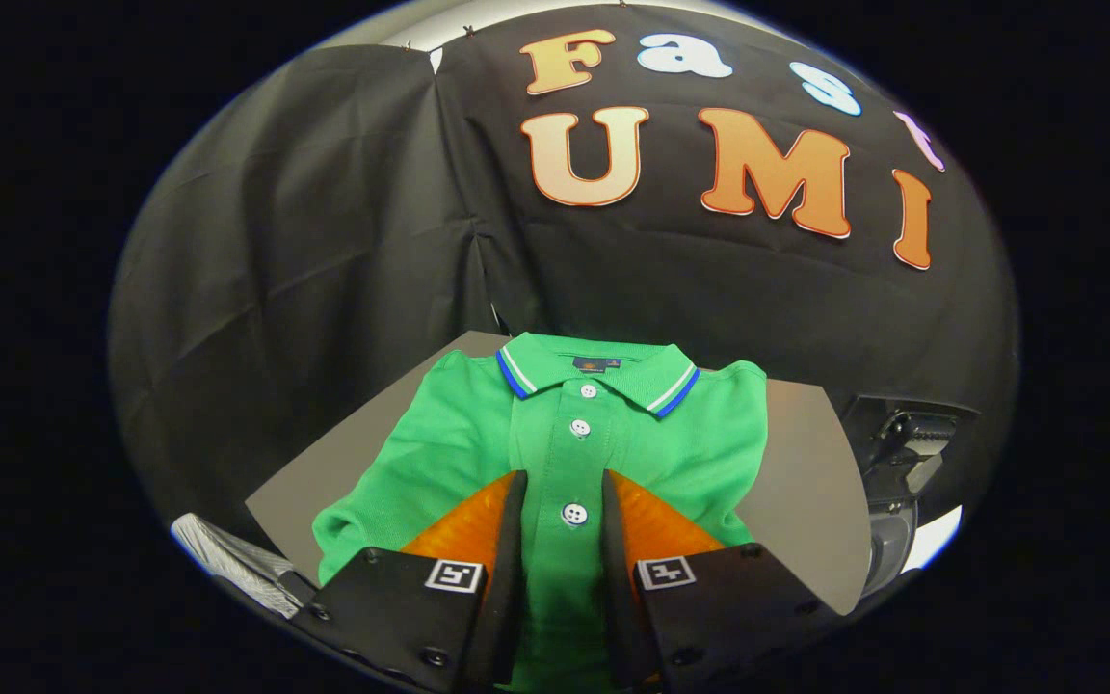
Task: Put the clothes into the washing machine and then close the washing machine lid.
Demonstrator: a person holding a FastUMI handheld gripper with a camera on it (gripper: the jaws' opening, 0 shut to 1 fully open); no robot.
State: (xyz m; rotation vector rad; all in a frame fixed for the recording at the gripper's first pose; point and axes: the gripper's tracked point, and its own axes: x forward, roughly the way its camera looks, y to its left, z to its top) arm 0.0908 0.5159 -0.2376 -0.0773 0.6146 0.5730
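Observation:
A folded green polo shirt with a blue and white striped collar and white buttons lies flat on a grey table. My gripper hovers over the shirt's lower front, fingers a little apart. The button placket runs between the fingers, and one button sits in the gap. Neither finger visibly presses on the cloth. The collar lies beyond the fingertips.
To the right of the table stands a dark machine part with a rounded grey body below it. A silvery ribbed object sits by the table's near left corner. Black cloth walls close in behind the table.

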